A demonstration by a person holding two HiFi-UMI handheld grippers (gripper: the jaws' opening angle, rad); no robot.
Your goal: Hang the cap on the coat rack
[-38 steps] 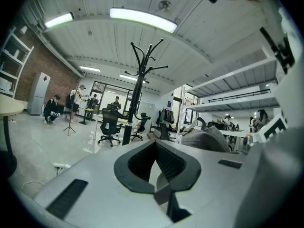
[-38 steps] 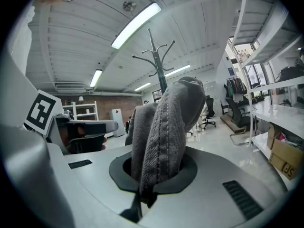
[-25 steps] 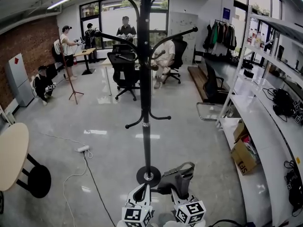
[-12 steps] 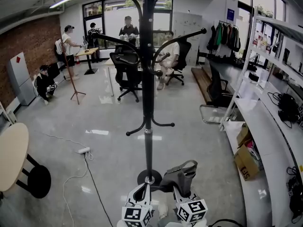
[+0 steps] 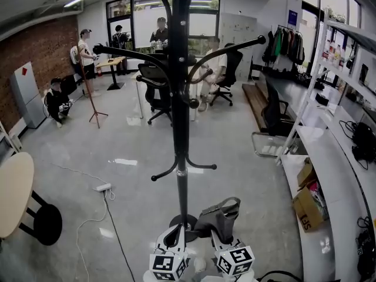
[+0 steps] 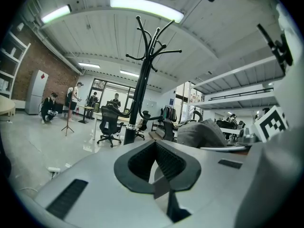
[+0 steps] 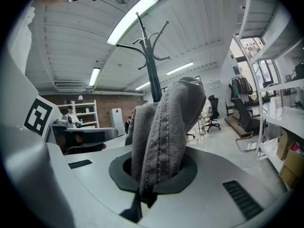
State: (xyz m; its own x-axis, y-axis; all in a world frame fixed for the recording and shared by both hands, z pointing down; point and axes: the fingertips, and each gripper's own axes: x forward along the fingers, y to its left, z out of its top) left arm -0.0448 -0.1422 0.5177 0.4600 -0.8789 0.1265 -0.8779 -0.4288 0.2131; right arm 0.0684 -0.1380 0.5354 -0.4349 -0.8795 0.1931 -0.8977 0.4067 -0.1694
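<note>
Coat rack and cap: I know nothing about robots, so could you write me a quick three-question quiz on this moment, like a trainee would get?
1. True or false: the grey cap already hangs on the coat rack.
2. Fill in the blank: the left gripper has ____ between its jaws.
3. Pick one: the right gripper is A) open and empty, B) shut on the cap, C) clamped on the rack's pole.

Key: 1 false, since the cap is low down near the rack's base, in a gripper. 2 nothing. 3 B.
</note>
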